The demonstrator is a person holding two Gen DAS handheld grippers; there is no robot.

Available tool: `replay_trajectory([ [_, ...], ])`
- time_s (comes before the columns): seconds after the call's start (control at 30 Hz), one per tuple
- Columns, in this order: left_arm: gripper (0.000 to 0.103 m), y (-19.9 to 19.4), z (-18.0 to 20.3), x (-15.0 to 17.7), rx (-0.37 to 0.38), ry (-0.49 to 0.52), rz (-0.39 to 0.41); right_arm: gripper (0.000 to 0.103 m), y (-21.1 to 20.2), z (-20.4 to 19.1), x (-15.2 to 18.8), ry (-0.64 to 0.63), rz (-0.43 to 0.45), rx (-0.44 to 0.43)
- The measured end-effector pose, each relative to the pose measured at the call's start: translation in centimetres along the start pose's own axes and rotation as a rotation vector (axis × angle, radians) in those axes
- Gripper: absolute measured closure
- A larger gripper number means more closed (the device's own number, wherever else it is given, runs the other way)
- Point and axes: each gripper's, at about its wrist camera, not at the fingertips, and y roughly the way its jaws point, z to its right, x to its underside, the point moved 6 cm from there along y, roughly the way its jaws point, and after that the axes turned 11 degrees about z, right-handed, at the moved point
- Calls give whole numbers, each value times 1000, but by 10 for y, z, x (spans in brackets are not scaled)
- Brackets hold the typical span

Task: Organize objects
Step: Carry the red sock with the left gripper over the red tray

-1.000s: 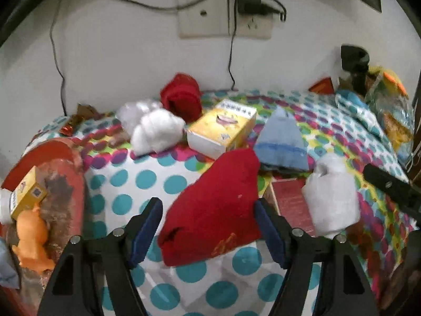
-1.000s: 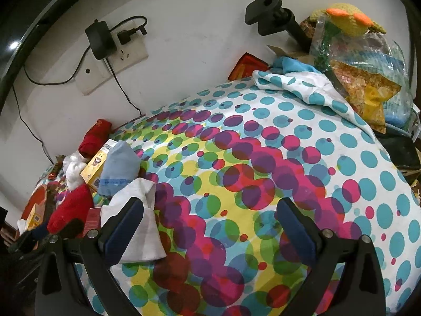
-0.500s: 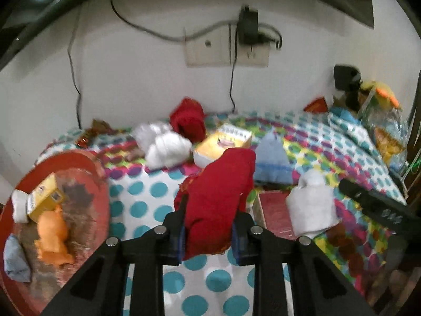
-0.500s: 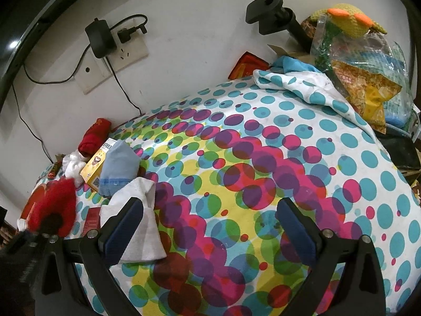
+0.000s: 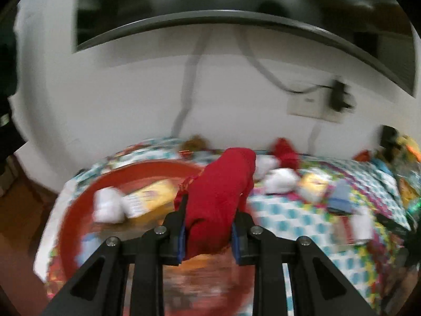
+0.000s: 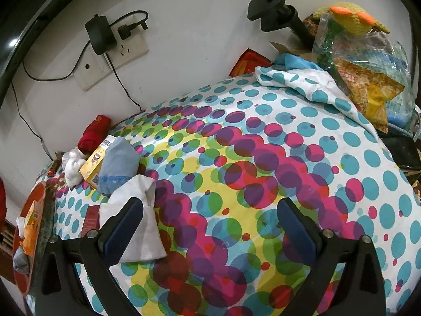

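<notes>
The left gripper [image 5: 208, 233] has its jaws clamped tight on a red cloth [image 5: 223, 192], which stands bunched up between the blue pads and hangs in the air above the near part of the round red tray [image 5: 71, 226]. That tray sits at the left end of the table [image 6: 302, 142], which is covered in a dotted cloth of teal, pink, yellow and green. Taking the tray as the landmark: inside it lie a white bundle [image 5: 108, 206] and, touching it on the right, a yellow box [image 5: 150, 197]; the right wrist view also shows an orange figure [image 6: 30, 238] and a grey-blue piece [image 6: 19, 260] in the tray, nearer its front edge. The left wrist view is blurred by motion, so finer detail in the tray cannot be told. To the right of the tray, on the dotted cloth, lie a white wad [image 6: 73, 167], a second red cloth [image 6: 93, 134] by the wall, a yellow carton [image 6: 96, 162], a blue sock [image 6: 119, 166] leaning on the carton, a white sock [image 6: 136, 218] and a dark red flat packet [image 6: 90, 220] just beside it. The right gripper [image 6: 210, 226] hovers over the middle of the table, far right of the tray, its jaws spread wide with nothing between them; its left finger overlaps the white sock in view.
</notes>
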Motion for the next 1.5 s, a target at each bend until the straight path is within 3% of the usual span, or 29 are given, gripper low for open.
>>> replay_trajectory([
  [0.23,77,15,-108,24,-160,-81,-74,1,1,-1,0,0,-2,3],
  [0.43,77,23,-153,47,-207,-116,-131,1,1,-1,1,-3,-7,6],
  [0.6,77,30,-146,57,-175,-96,-151,1,2,-2,1,-6,-9,5],
  [0.8,77,38,-114,68,-139,4,-162,1,3,-2,1,-5,-10,3],
  [1.2,76,65,-94,80,-130,35,-235,1,3,-3,1,-7,-13,3],
  [1.37,69,69,-94,81,-127,32,-263,1,3,-4,1,-9,-13,2],
  [1.5,64,64,-98,77,-133,1,-233,1,4,-5,1,-5,-16,4],
])
